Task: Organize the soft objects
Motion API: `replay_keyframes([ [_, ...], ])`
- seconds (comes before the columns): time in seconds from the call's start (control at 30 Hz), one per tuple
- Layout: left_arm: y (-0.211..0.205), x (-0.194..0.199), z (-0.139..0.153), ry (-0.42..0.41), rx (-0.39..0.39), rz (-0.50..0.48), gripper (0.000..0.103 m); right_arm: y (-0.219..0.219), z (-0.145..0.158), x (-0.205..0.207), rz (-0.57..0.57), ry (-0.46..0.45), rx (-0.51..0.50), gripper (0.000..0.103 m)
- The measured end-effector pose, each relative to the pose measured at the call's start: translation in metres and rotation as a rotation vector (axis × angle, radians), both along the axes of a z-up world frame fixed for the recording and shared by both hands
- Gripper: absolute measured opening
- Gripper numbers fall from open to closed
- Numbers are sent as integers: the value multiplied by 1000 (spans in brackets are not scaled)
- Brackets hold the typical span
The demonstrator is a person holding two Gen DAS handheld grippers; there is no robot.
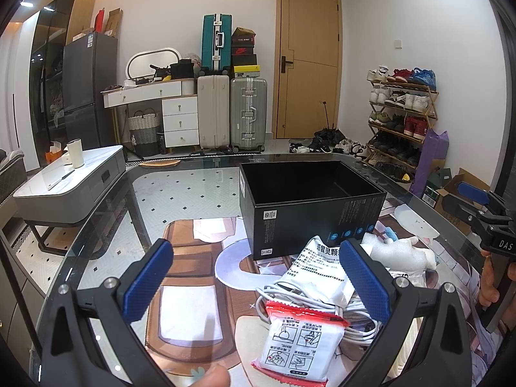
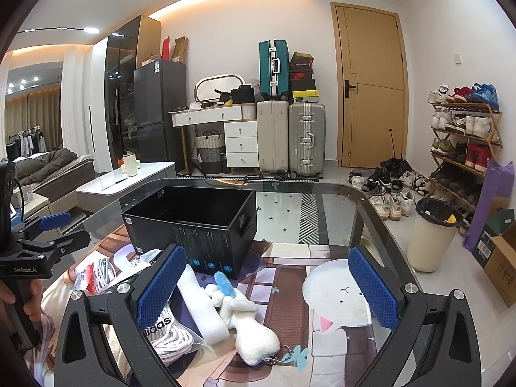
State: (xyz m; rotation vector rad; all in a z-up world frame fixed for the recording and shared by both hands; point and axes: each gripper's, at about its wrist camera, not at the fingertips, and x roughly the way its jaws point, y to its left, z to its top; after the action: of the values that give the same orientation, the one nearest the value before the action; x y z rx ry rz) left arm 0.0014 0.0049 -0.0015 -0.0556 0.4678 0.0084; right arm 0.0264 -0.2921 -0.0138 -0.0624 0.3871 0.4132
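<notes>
- Left wrist view: my left gripper (image 1: pixel 254 277) has its jaws spread wide and holds nothing; it hangs over the near pile, I judge so as to straddle one packet at a time.
- Red-edged packet (image 1: pixel 301 342): lies flat on the counter (image 1: pixel 193 193) between the left jaws, nearest to me, on top of the white cable coil (image 1: pixel 358 319). Top of the pile, so likely the first pick.
- White printed pouch (image 1: pixel 319 267): crumpled, resting behind the packet and against the right-hand blue pad.
- Black box (image 1: pixel 309 200): open-topped and empty as far as I can see, standing just behind the pile. I take it for the bin for the soft items.
- Right wrist view: my right gripper (image 2: pixel 267 280) also has its jaws wide apart and empty, hovering above its own share of the items.
- White plush toy (image 2: pixel 248 322): lies on its side on the printed mat (image 2: pixel 342 293), bead chain trailing toward me, between the right jaws.
- White foam roll (image 2: pixel 203 306): touching the plush on its left.
- Bagged white laces (image 2: pixel 171 338): under the left-hand pad, partly hidden.
</notes>
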Motion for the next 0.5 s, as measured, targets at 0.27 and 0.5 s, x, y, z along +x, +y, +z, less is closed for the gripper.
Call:
replay_keyframes([
  [0.27, 0, 0, 0, 0, 1, 1, 103, 0, 1, -1, -3, -8, 2, 103],
  [0.5, 0, -3, 1, -16, 4, 2, 103, 0, 2, -2, -1, -6, 5, 103],
])
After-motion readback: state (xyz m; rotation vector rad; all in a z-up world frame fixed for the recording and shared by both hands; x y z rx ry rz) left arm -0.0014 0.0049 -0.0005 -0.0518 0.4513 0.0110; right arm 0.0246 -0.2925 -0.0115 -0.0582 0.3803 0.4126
